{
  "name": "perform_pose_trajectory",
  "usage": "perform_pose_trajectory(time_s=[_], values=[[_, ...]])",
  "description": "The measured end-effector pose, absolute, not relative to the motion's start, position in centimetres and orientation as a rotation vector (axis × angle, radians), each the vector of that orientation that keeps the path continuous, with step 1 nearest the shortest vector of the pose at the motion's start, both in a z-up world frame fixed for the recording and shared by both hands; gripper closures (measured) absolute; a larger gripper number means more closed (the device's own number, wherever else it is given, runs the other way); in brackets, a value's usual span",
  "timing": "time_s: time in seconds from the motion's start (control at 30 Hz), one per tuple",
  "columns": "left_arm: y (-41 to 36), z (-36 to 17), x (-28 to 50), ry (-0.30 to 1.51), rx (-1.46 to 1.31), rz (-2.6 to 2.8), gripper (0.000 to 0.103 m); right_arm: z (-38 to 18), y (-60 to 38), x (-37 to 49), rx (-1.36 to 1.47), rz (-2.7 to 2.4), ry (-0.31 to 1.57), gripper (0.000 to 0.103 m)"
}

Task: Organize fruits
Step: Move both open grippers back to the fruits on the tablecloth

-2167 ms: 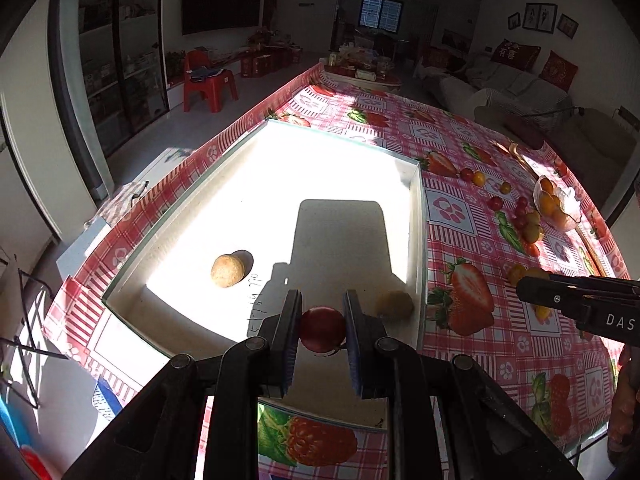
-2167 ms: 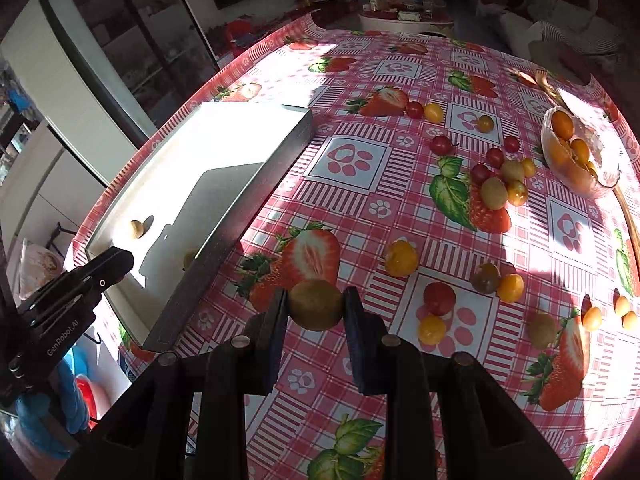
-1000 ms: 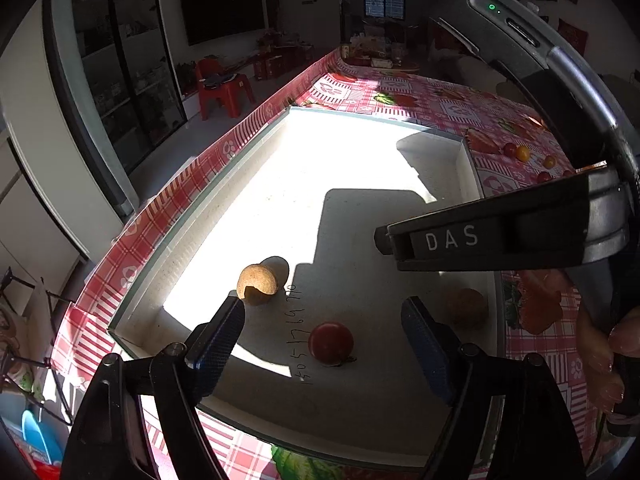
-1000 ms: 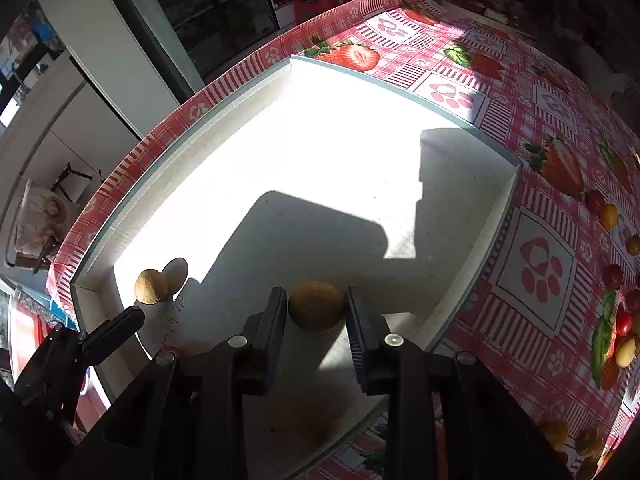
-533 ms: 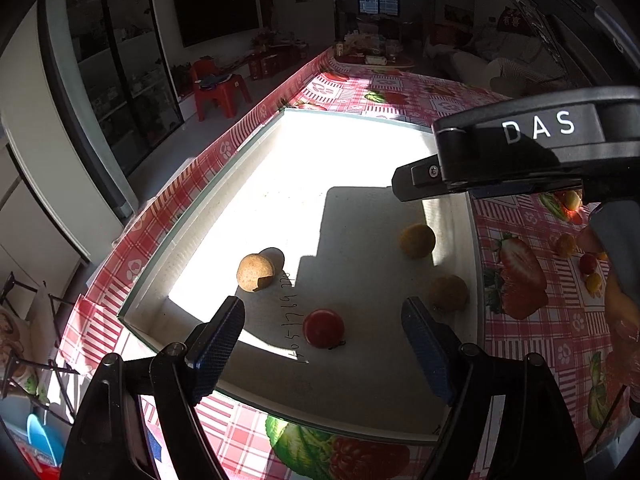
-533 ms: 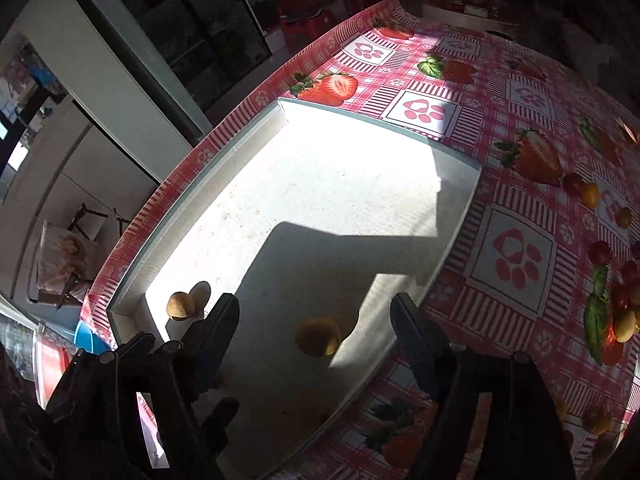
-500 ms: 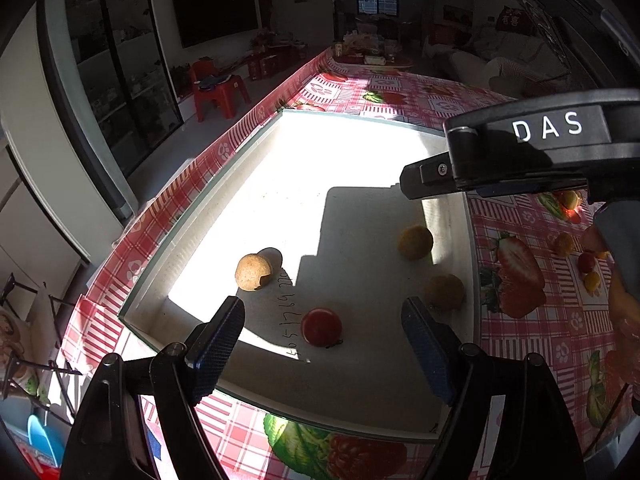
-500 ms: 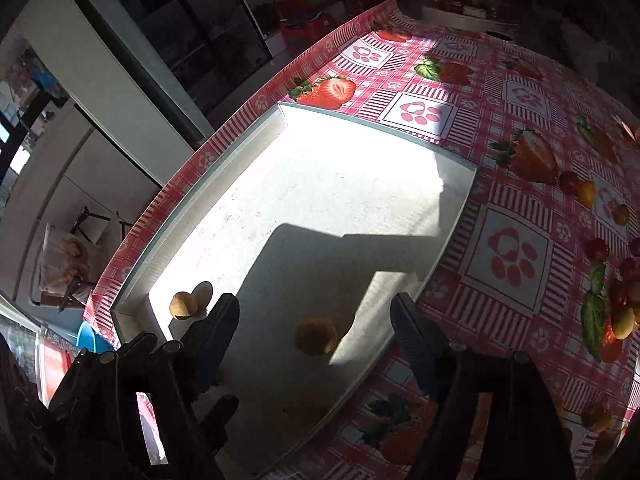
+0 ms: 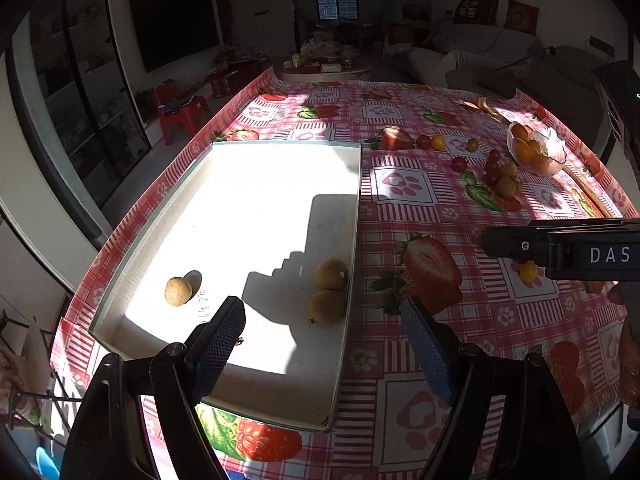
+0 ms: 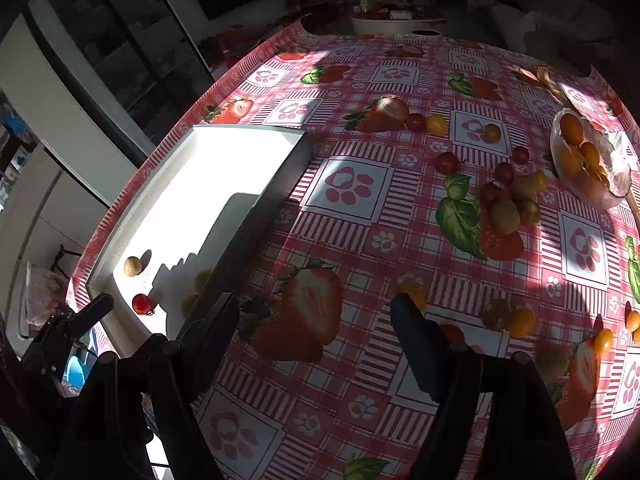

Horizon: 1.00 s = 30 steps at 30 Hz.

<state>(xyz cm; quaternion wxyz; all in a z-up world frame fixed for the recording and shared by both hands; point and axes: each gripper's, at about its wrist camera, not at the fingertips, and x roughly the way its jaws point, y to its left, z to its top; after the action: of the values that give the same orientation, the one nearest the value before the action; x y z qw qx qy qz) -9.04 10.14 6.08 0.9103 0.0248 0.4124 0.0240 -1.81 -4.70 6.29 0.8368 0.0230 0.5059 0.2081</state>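
Both sets of jaws stand apart and empty: left gripper [image 9: 324, 336] over the white tray [image 9: 348, 184], right gripper [image 10: 316, 324] over the checkered surface [image 10: 360, 240]. Two brownish fruits [image 9: 330, 292] touch by the tray's right wall, a tan one [image 9: 178, 291] sits apart; most loose fruits [image 10: 508, 208] lie untouched outside. Risk: round fruits roll if nudged by a pad, and deep shadow could hide the targets.

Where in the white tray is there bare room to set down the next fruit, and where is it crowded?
The white tray is bare over its whole far half, up to the far rim. Near end: two brown fruits touch by the right wall, a tan round fruit lies left, a red tomato nearest. On the cloth, fruit crowds beside the glass bowl.
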Motion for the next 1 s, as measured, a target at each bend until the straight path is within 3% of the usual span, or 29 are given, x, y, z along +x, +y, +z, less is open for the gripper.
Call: perform_pose_trajectory(time_s=[0.43, 1.0], values=[[1.7, 4.9, -6.9, 0.894, 0.116, -0.073, 0.021, 5.4, -16.6, -5.8, 0.06, 0.225, 1.038, 0.022], [-1.0, 1.5, -1.9, 0.936, 0.165, -0.075, 0.021, 2.6, -25.1, -4.5, 0.132, 0.001, 1.032, 0.025]])
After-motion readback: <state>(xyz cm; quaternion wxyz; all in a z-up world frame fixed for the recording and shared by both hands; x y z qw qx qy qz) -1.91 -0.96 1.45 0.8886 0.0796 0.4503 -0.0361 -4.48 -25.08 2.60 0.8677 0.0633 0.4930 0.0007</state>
